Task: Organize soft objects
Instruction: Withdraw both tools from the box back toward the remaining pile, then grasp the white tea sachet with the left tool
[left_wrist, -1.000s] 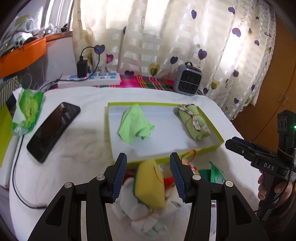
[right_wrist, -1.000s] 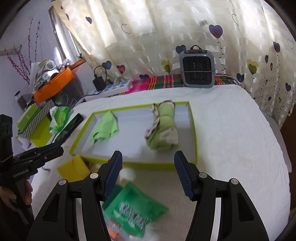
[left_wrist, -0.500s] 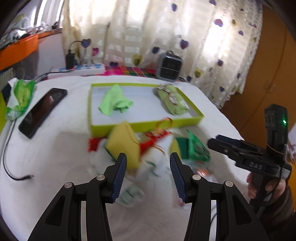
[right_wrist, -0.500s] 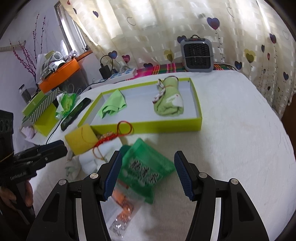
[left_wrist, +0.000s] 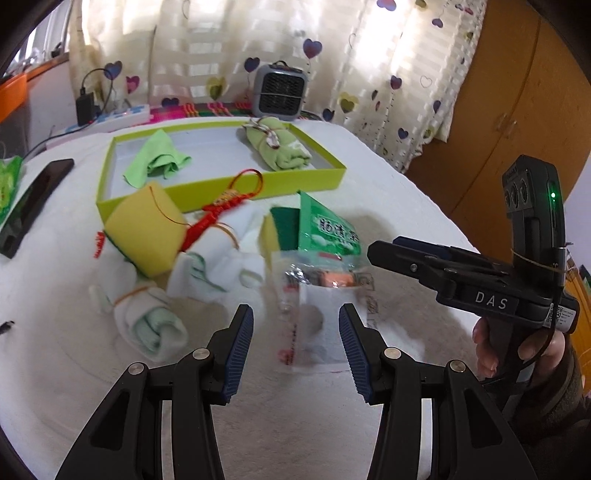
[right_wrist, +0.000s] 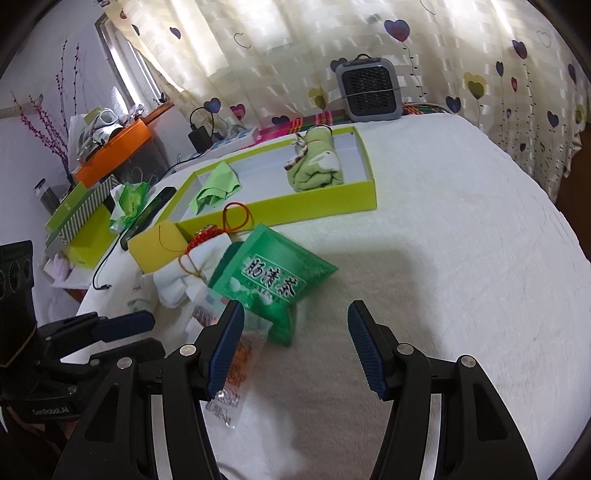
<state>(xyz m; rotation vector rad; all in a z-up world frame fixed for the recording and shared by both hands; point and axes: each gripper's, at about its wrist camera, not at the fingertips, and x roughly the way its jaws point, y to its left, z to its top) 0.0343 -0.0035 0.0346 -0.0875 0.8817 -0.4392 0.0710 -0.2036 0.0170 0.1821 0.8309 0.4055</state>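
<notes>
A lime-rimmed tray (left_wrist: 221, 182) (right_wrist: 325, 208) on the white blanket holds a loose green cloth (left_wrist: 157, 160) (right_wrist: 216, 184) and a tied green towel roll (left_wrist: 277, 146) (right_wrist: 317, 164). In front of it lies a pile: a yellow sponge (left_wrist: 144, 232) (right_wrist: 159, 245), a red knotted cord (left_wrist: 221, 206) (right_wrist: 221, 230), white rolled cloths (left_wrist: 147, 321) (right_wrist: 173, 280), a green packet (left_wrist: 327, 230) (right_wrist: 273, 277) and a clear plastic bag (left_wrist: 317, 317) (right_wrist: 229, 369). My left gripper (left_wrist: 295, 345) is open over the clear bag. My right gripper (right_wrist: 295, 343) is open beside the green packet, with nothing gripped.
A black phone (left_wrist: 33, 201) (right_wrist: 149, 212) and a cable lie left of the tray. A small grey heater (left_wrist: 282, 90) (right_wrist: 369, 88) and a power strip (left_wrist: 110, 120) stand at the back by the curtain. Boxes (right_wrist: 77, 225) sit at the left edge.
Both grippers have pulled back from the tray and sunk toward the blanket. The pile in front of the tray now lies ahead of the fingers instead of under them. Jaw widths look unchanged.
</notes>
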